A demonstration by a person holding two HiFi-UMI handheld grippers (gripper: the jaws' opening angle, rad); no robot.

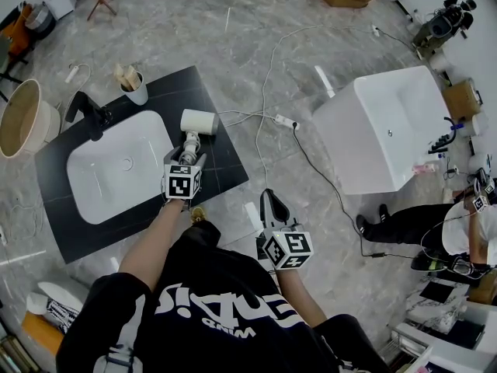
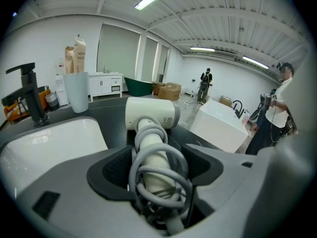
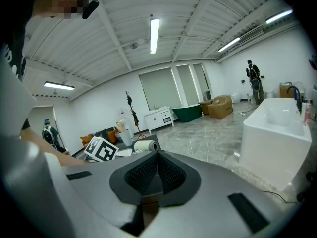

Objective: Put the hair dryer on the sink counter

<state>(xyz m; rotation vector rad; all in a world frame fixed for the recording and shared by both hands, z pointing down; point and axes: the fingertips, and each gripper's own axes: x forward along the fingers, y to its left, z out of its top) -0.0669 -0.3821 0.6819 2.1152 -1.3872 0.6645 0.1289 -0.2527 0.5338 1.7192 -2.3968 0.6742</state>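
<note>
The white hair dryer (image 1: pixel 199 121) lies on the black sink counter (image 1: pixel 221 165), to the right of the white basin (image 1: pixel 116 169). Its head (image 2: pixel 151 114) points away, and its handle, wrapped in coiled grey cord, runs back between the jaws of my left gripper (image 1: pixel 189 148). Those jaws stand wide on either side of the handle, and the right pad is clear of the cord. My right gripper (image 1: pixel 272 206) hangs off the counter over the floor, with its pads (image 3: pixel 148 172) pressed together on nothing.
A black faucet (image 1: pixel 89 115) and a cup (image 1: pixel 133 85) of brushes stand at the counter's far side. A white tub (image 1: pixel 388 130) sits to the right, and a cable (image 1: pixel 268 68) trails across the floor. A person (image 1: pixel 435 224) stands at the far right.
</note>
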